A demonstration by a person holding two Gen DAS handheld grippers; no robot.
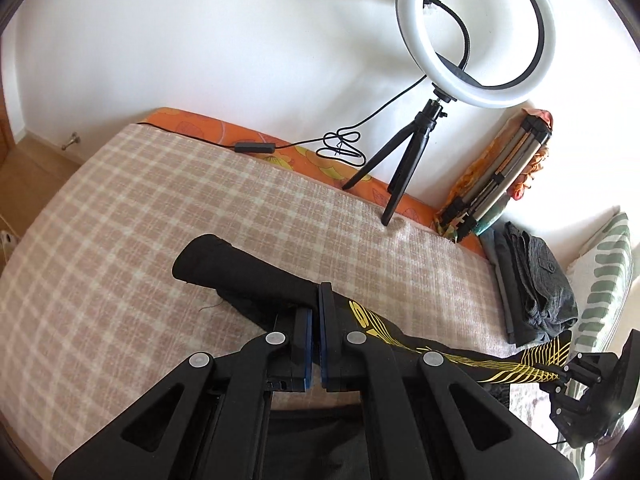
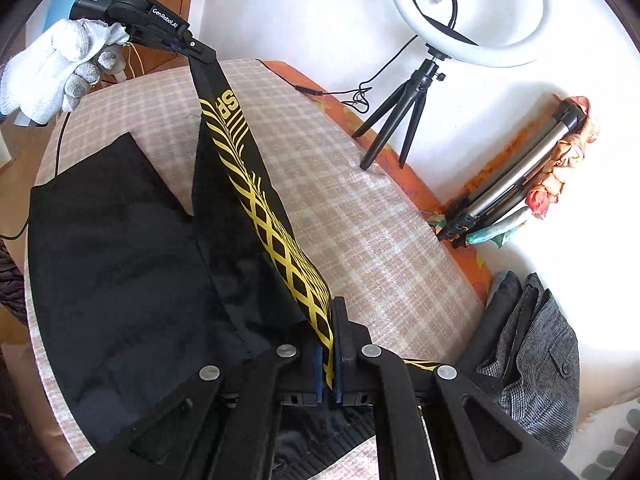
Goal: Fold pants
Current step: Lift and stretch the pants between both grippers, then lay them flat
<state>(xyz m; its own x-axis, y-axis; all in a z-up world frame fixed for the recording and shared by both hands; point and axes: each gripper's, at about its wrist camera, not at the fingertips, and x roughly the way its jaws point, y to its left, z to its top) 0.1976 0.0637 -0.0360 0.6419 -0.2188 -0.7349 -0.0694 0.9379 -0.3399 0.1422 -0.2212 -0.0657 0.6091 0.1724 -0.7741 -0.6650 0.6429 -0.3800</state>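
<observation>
Black pants [image 2: 120, 264] with a yellow patterned side stripe [image 2: 272, 216] lie partly on the checked bed cover [image 2: 360, 220]. The striped side is lifted off the bed and stretched taut between both grippers. My right gripper [image 2: 331, 332] is shut on the stripe at the near end. A white-gloved hand [image 2: 52, 68] holds my left gripper [image 2: 204, 54], which pinches the far end. In the left wrist view my left gripper [image 1: 316, 308] is shut on black fabric, a pants leg end [image 1: 216, 260] hangs beyond it, and the right gripper [image 1: 568, 372] holds the stripe at the right edge.
A ring light on a small tripod [image 1: 404, 160] stands at the bed's far edge, its cable [image 1: 340, 146] trailing on the cover. A folded tripod [image 1: 500, 176] leans on the wall. A pile of folded grey clothes [image 1: 532, 284] and a green-patterned pillow [image 1: 604, 276] lie to the right.
</observation>
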